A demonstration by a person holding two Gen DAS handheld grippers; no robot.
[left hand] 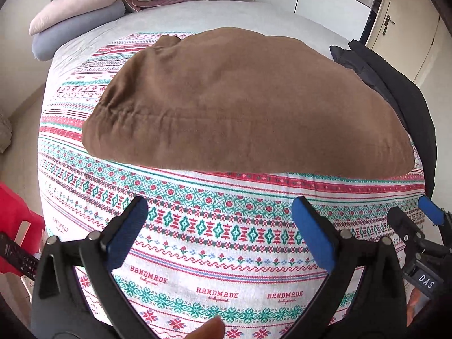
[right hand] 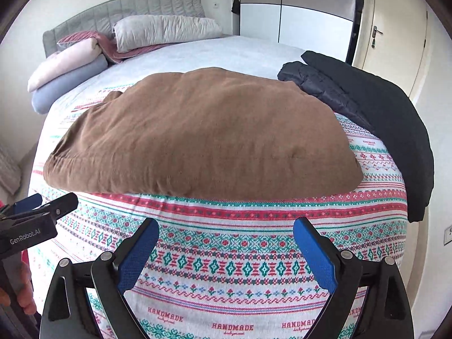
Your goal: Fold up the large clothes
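Both grippers (left hand: 220,220) (right hand: 226,240) gape empty before the folded brown garment (left hand: 240,104) lying crosswise

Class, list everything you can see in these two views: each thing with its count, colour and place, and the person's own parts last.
folded garment: one, brown, middle of the bed
patterned cover: one, white with red and teal bands, under the garment
dark jackets: apparently two, black, at the bed's right edge
pillows and bedding: several, pink, grey, blue, at the headboard
headboard: one, grey, far end
door: one, cream, right
left gripper: one, black with blue pads, open, empty
right gripper: one, same colours, open, empty
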